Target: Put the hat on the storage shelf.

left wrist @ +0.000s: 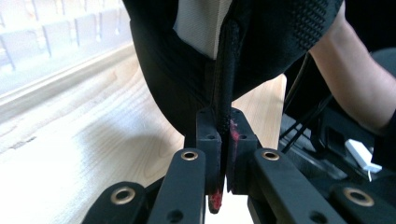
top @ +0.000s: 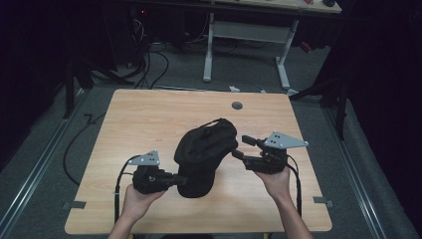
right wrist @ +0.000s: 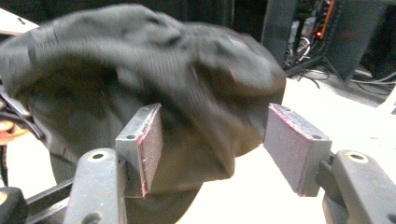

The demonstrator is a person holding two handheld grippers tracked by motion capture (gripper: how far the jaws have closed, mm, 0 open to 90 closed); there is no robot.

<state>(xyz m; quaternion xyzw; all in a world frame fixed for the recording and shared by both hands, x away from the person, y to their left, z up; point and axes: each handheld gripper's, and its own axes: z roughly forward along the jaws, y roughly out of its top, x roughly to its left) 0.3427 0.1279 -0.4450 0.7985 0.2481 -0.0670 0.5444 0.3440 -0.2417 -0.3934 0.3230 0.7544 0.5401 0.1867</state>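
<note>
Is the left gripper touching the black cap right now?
Touching. The left gripper view shows the left gripper shut on the edge of the black cap, its pads pressed against the fabric from both sides.

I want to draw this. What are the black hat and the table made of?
The black hat looks like soft woven cloth, matte: it sags and creases, and the left gripper view shows a dotted mesh patch and a pale lining, perhaps cotton or polyester. The left hand-held gripper pinches its stitched edge. The table looks like light wood with visible grain and a smooth, slightly shiny finish, possibly laminate.
</note>
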